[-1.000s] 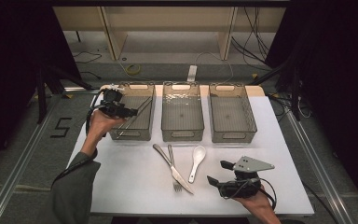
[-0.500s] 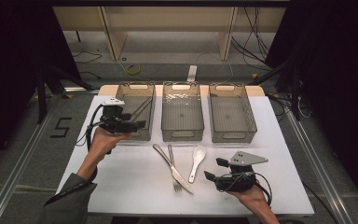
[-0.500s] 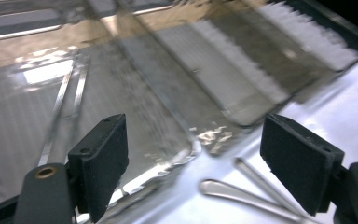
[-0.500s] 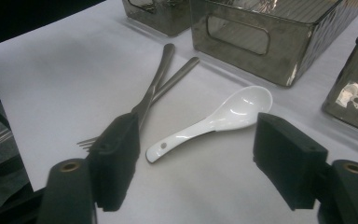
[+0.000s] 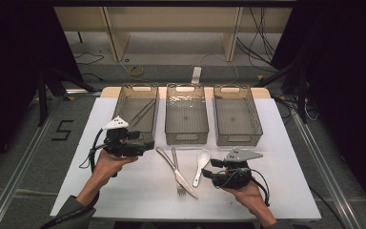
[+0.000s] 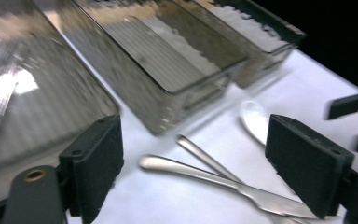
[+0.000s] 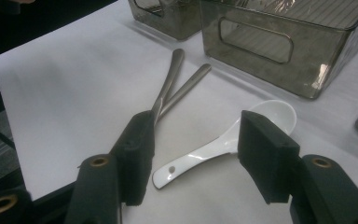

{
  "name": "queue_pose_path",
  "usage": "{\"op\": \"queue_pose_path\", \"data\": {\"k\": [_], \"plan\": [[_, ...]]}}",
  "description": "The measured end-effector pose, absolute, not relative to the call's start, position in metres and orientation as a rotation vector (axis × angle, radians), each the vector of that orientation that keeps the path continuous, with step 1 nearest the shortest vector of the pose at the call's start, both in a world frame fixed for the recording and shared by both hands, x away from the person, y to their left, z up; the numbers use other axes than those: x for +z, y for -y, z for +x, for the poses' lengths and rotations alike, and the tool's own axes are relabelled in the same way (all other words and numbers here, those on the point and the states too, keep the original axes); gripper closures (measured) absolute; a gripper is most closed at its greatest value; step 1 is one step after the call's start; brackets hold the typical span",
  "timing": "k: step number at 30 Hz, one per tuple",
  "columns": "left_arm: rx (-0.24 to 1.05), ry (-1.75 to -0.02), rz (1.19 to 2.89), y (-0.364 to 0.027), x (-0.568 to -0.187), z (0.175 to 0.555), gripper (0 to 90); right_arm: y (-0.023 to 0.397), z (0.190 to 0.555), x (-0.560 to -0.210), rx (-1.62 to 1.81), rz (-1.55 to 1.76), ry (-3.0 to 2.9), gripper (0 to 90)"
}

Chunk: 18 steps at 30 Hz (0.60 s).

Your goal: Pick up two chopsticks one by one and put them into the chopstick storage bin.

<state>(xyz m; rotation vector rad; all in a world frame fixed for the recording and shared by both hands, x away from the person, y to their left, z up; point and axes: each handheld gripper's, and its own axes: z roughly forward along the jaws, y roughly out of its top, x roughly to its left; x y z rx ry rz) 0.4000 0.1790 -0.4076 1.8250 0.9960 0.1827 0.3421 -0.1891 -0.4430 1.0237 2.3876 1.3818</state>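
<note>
A white spoon (image 5: pixel 201 164) lies on the white table (image 5: pixel 124 191), right of a crossed knife (image 5: pixel 187 183) and fork (image 5: pixel 176 162). My right gripper (image 5: pixel 212 171) points left at the spoon. Its jaws have just been closing; in the right gripper view (image 7: pixel 200 149) the spoon handle (image 7: pixel 191 161) lies between the pads (image 7: pixel 137 149), untouched. My left gripper (image 5: pixel 147 143) hovers in front of the left bin (image 5: pixel 138 88). Its jaws (image 6: pixel 198 158) have just been opening, empty, above the knife handle (image 6: pixel 186 169). Chopsticks (image 5: pixel 140 114) lie in the left bin.
Three clear grey bins stand in a row at the back; the middle bin (image 5: pixel 185 138) and right bin (image 5: pixel 236 140) hold nothing. The table's near edge (image 5: pixel 181 214) is close to both forearms. Black curtains flank the table.
My left gripper drew back from over the left bin toward the near side, and its jaws spread wider. My right gripper shifted left around the spoon handle, its jaws narrowing.
</note>
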Motion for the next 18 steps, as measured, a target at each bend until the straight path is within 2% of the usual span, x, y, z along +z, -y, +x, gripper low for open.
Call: {"op": "queue_pose_path", "data": {"k": [7,18], "plan": [[0.255,-0.945,1.862,-0.178,-0.412,0.386,16.5,0.185,0.348,-0.446,1.348,1.022,-2.404,56.7],[0.251,-0.957,1.824,-0.188,-0.414,0.374,16.5,0.173,0.355,-0.45,1.331,0.973,-2.449,71.7]]}}
